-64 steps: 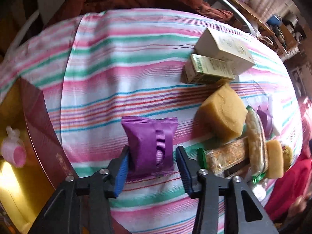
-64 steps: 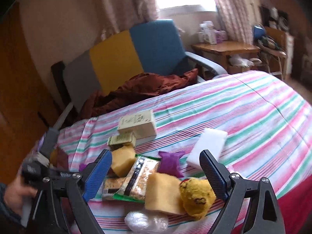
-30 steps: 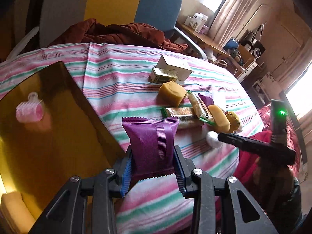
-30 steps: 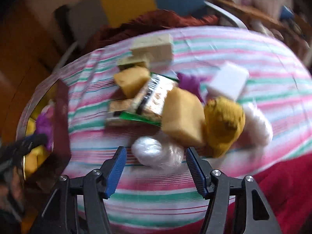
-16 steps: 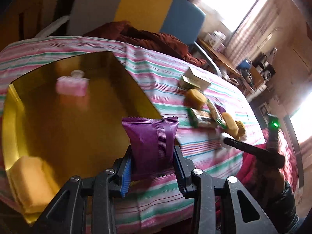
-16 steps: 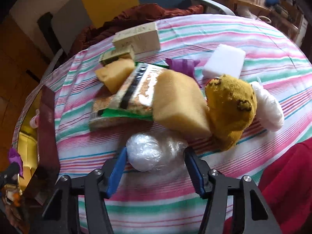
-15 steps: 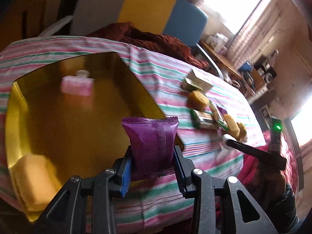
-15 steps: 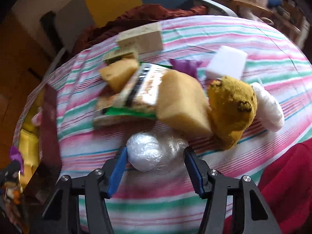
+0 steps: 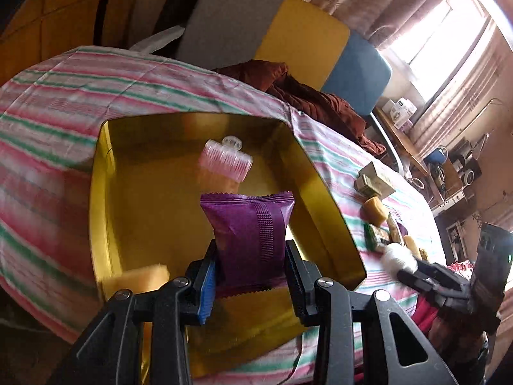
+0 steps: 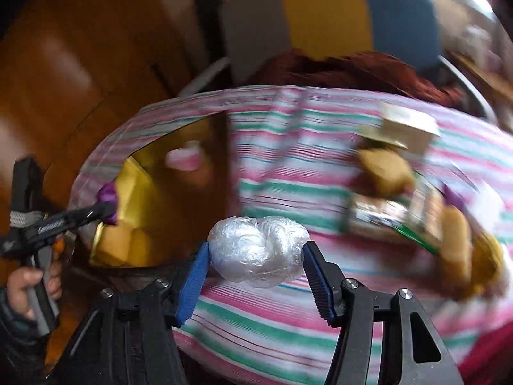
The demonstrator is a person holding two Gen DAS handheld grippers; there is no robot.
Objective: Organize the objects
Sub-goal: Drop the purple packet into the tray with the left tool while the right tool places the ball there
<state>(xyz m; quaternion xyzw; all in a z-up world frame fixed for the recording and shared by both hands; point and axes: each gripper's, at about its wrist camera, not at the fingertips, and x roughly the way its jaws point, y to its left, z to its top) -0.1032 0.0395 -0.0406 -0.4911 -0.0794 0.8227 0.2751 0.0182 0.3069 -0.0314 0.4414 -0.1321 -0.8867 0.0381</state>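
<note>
hovering over the gold box (image 9: 323, 192) on the left, the left gripper (image 9: 250, 263) clamps a purple packet (image 9: 250, 224), best released low inside, while the right gripper (image 10: 255, 258) pinches a plastic-wrapped ball (image 10: 256, 250) nearby.

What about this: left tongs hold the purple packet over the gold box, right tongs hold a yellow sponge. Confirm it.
One error. The right tongs grip a ball of clear plastic wrap, not a yellow sponge; the right wrist view shows it. The rest stands: the left tongs hold the purple packet over the gold box.
</note>
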